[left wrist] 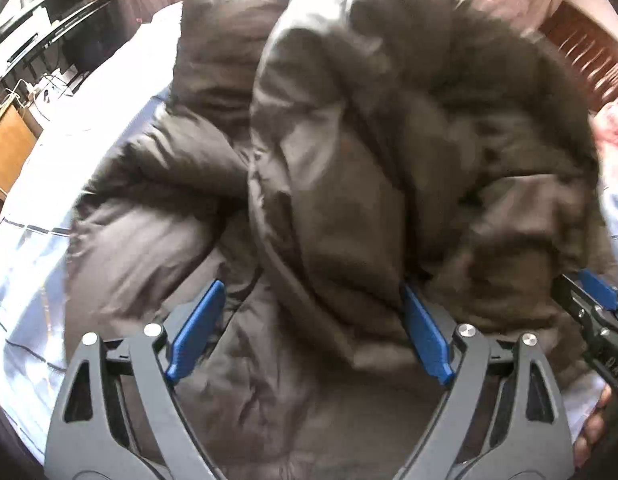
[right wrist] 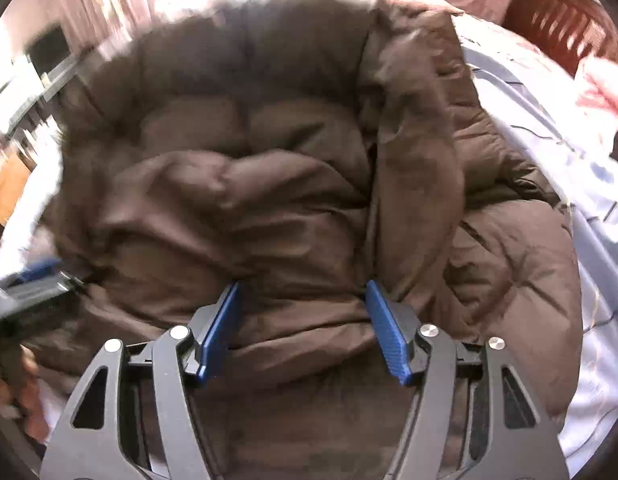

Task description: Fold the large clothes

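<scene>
A large dark brown puffer jacket (left wrist: 349, 160) lies bunched on a bed and fills both views; it also shows in the right wrist view (right wrist: 269, 184). My left gripper (left wrist: 313, 292) is open, its blue pads wide apart over a fold of the jacket. My right gripper (right wrist: 303, 292) is open too, with jacket fabric bulging between its pads without being pinched. The right gripper also shows at the right edge of the left wrist view (left wrist: 593, 308), and the left gripper shows blurred at the left edge of the right wrist view (right wrist: 33, 280).
The jacket rests on a pale blue bedsheet (left wrist: 33, 264), which also shows in the right wrist view (right wrist: 589, 200). A wooden headboard (right wrist: 565, 28) stands at the far right. A desk with dark items (left wrist: 37, 40) and a wooden cabinet (left wrist: 9, 148) stand left of the bed.
</scene>
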{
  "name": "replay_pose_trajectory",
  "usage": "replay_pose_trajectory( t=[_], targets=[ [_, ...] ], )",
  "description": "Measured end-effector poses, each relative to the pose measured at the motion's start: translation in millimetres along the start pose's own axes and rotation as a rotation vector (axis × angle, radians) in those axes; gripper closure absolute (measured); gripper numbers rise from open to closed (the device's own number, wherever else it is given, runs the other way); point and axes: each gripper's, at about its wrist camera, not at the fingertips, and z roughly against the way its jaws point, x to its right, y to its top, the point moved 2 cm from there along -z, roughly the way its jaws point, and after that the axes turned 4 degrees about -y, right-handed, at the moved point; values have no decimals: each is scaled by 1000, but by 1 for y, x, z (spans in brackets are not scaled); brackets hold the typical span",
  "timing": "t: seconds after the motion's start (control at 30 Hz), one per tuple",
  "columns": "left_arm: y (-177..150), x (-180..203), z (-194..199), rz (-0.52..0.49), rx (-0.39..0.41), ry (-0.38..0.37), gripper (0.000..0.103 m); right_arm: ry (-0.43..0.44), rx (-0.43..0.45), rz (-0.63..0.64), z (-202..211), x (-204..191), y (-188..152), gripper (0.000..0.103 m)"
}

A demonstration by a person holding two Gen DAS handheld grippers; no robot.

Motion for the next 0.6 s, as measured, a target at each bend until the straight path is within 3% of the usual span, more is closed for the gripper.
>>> replay_pose_trajectory(
  t=[0.13,0.27,0.4,0.5,0.6],
  targets=[
    [-14,-5,21,-5,40,-15,15,30,-15,6,5,-5,-16,38],
    [-23,-8,-11,19,-20,-15,13,-54,-47,38,-23,-11,-34,38],
    [-18,-13,-27,21,-46,-6,10,-101,-55,72,-29,-23,-30,38],
    [-17,-14,3,11,12,-8,11,-66,6,40,2,-16,-29,38],
    [-31,-36,29,9,79,31,11,-110,68,-46,26,25,-36,37]
  ],
)
